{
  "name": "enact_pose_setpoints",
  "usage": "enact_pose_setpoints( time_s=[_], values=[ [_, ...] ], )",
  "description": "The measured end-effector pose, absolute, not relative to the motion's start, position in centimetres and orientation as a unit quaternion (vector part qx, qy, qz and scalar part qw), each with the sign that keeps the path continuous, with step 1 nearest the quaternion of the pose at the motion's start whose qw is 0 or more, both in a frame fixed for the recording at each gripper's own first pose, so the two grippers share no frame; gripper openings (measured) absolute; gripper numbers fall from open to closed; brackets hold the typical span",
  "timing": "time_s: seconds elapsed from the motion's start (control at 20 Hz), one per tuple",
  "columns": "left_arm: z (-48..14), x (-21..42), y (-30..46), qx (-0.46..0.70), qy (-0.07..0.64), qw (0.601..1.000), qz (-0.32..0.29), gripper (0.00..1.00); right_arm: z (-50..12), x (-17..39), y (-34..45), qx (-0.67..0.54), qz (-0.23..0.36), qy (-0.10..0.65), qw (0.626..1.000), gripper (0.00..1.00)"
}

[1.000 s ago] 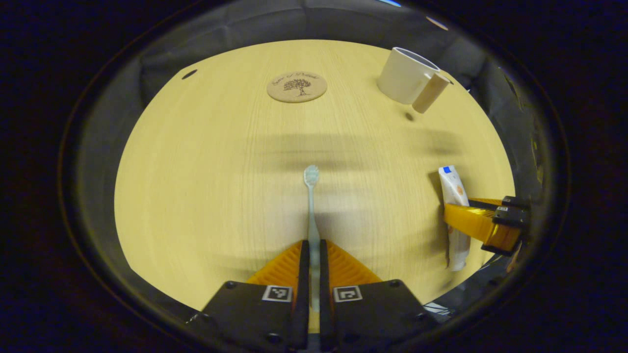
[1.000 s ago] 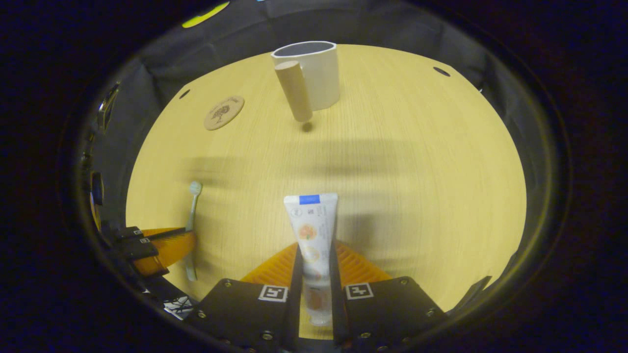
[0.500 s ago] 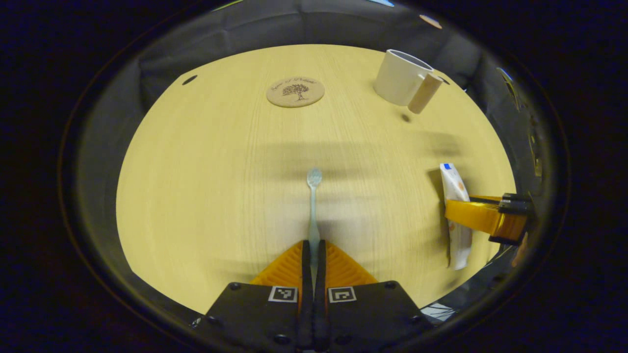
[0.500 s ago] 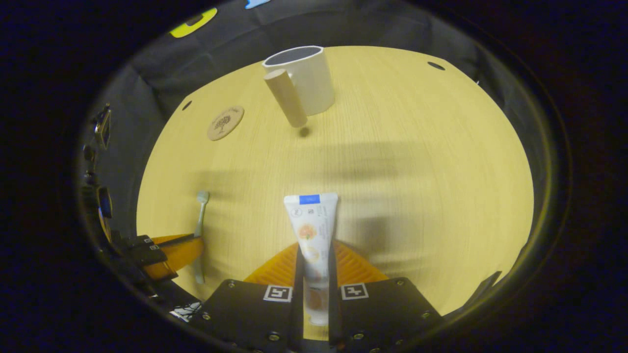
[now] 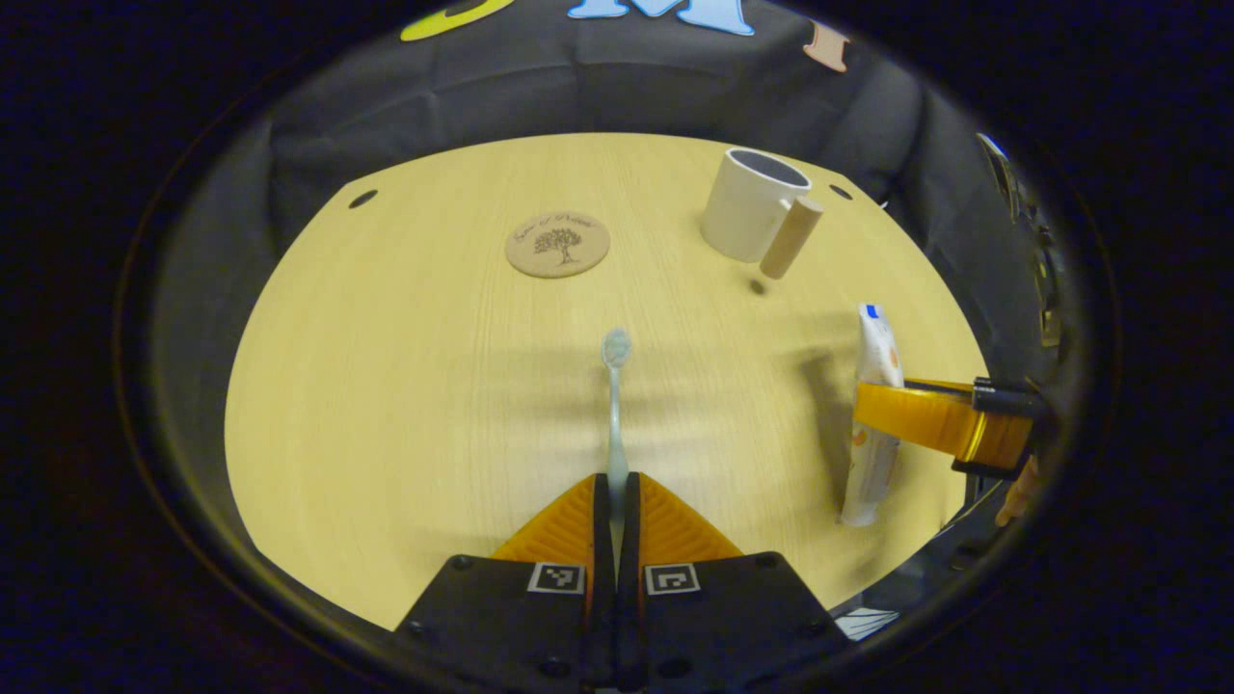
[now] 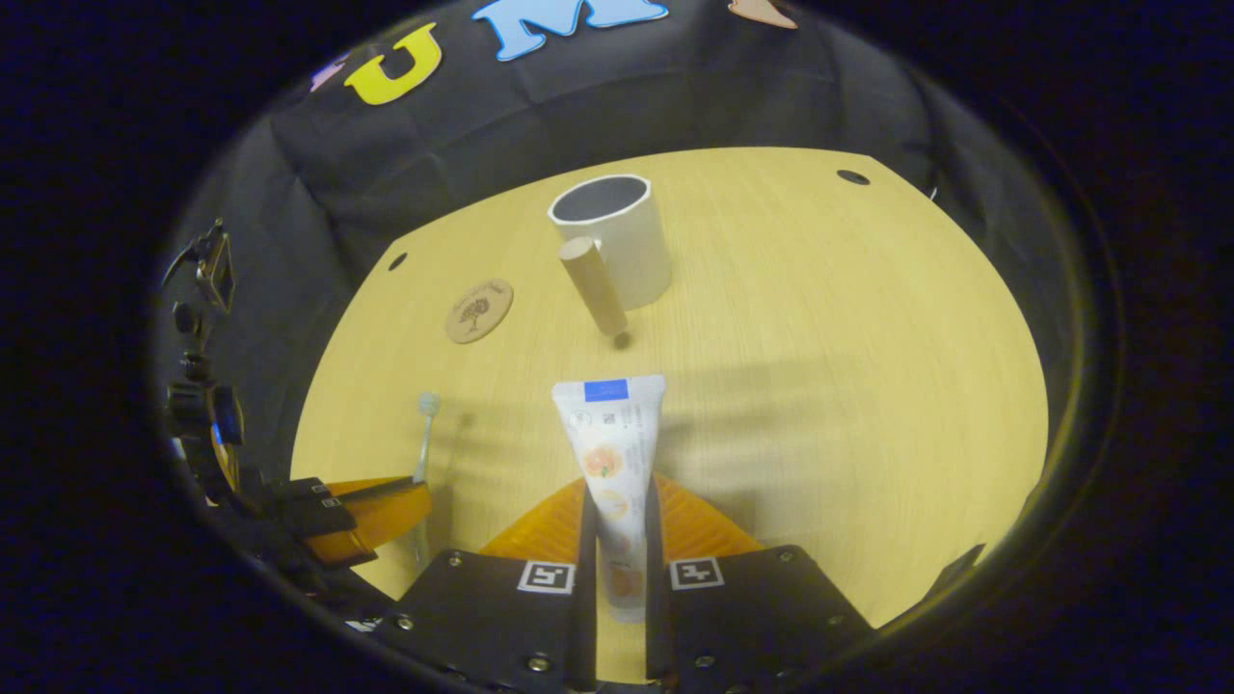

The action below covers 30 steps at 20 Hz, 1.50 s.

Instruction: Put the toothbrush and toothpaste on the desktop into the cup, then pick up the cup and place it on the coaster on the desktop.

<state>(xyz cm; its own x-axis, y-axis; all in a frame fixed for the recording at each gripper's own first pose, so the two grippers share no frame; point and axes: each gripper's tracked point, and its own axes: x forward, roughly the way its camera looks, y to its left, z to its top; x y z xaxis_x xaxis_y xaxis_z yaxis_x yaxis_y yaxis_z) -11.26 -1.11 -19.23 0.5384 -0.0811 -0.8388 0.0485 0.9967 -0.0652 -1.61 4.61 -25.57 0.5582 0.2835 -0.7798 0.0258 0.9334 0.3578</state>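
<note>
A pale blue toothbrush (image 5: 614, 405) sticks forward from my left gripper (image 5: 616, 487), which is shut on its handle and holds it above the wooden desktop (image 5: 405, 386). In the right gripper view a white toothpaste tube (image 6: 610, 453) stands up between the fingers of my right gripper (image 6: 617, 501), shut on it and lifted off the desk. The white cup (image 6: 613, 236) with a wooden handle stands upright at the far side, also seen as the cup (image 5: 752, 202) at the upper right. The round coaster (image 5: 557, 245) lies left of it.
The other gripper (image 5: 940, 424) holds the toothpaste (image 5: 872, 414) at the right of the left gripper view; the other gripper (image 6: 362, 511) with the toothbrush (image 6: 424, 434) shows at lower left of the right gripper view. Small dark holes (image 5: 363, 199) mark the desk's far corners.
Both grippers have risen with their loads and tilted up, so the desk, cup and coaster sit lower in both views. The left gripper's fingers closed tighter on the toothbrush handle.
</note>
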Motion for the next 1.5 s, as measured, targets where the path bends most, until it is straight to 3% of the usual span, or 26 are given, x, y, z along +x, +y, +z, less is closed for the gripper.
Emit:
enact_pose_setpoints(
  time_s=[0.6, 0.9, 1.25, 1.5],
  values=[
    [-10.6, -7.3, -2.4, -0.031, 0.37, 0.925, -0.079, 0.09, -18.8, 1.2, 4.5, 0.174, 0.07, 0.384, 0.904, 0.21],
    [-5.2, -4.1, -1.7, -0.03, 0.295, 0.951, -0.087, 0.09, -14.3, 4.7, 4.3, 0.182, 0.074, 0.313, 0.929, 0.21],
    [-3.1, -2.1, -2.5, -0.034, 0.251, 0.962, -0.103, 0.08, -11.8, 7.7, 3.7, 0.188, 0.073, 0.259, 0.945, 0.21],
    [-0.5, -1.0, -2.1, -0.049, 0.208, 0.971, -0.107, 0.08, -8.6, 10.2, 2.9, 0.191, 0.061, 0.175, 0.964, 0.21]
  ],
)
